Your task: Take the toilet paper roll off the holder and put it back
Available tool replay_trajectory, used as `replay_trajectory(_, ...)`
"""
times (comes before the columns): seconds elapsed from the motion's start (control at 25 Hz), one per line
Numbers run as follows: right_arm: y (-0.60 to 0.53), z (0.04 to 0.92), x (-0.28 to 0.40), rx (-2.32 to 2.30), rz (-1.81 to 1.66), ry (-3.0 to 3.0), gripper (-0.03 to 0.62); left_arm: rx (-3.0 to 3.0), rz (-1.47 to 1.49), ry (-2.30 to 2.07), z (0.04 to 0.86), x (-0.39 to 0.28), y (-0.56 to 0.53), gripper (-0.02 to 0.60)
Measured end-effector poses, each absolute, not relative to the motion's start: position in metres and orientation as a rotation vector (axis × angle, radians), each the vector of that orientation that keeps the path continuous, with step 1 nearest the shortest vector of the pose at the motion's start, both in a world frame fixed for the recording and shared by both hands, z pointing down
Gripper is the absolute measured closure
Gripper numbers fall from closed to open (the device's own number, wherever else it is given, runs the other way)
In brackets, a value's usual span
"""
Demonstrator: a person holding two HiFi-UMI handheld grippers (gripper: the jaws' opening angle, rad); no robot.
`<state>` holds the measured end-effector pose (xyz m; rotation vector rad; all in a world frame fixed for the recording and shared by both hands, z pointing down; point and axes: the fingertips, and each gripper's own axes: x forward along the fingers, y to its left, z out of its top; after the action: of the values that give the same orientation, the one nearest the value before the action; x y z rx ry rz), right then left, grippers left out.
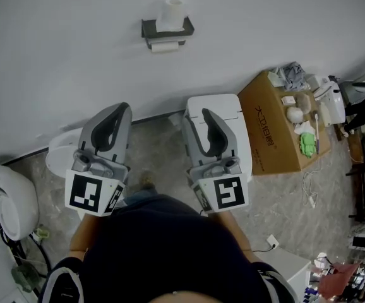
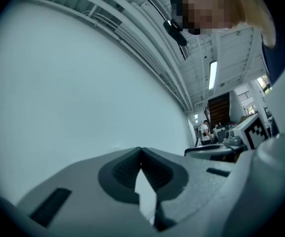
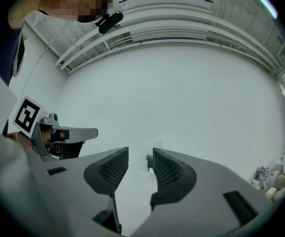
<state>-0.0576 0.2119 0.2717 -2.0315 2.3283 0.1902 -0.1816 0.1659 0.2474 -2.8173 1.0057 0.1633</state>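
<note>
You face a white wall (image 1: pixel 264 17) that fills the top of the head view; only that view shows the marbled floor (image 1: pixel 283 194) below it. There a cardboard box (image 1: pixel 268 137) lies open to your right against the wall, with small white and green things on it, and a white block (image 1: pixel 242 137) stands under your right hand.

Both gripper views look up instead: they show ceiling beams (image 3: pixel 182 28), and the left one alone shows a strip light (image 2: pixel 212 74) and a far room with a person (image 2: pixel 204 131).

The left gripper (image 1: pixel 120 109) points at bare wall. Its own view shows the jaw tips meeting, with nothing between them. The right gripper (image 1: pixel 206 115) has its jaws a little apart, a narrow gap with nothing in it.

The holder (image 1: pixel 146 29), a dark shelf, hangs on the wall well ahead of both grippers, between their lines. The right gripper view catches it as a small dark speck in the gap of its jaws; the left gripper view does not show it.

The roll (image 1: pixel 165 46) sits on the holder under the shelf. A second roll (image 1: pixel 172 10) stands upright on top
</note>
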Motion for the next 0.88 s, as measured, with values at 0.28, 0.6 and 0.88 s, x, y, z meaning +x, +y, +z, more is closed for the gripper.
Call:
replay_trajectory(0.28, 0.173, 0.276, -0.05, -2.077, 0.191, 2.304, 0.428, -2.86, 0.154, 0.933, 0.255, -0.167, 0.121, 0.58)
replay_trajectory(0.6, 0.135, 0.274, -0.048, -2.106, 0.213, 2.302, 0.425, -2.882, 0.165, 0.892, 0.26, -0.159, 0.082, 0.581)
replay_trajectory(0.88, 0.12, 0.275, -0.048, -2.125, 0.231, 2.311, 0.425, -2.906, 0.185, 0.875, 0.265, -0.155, 0.066, 0.58)
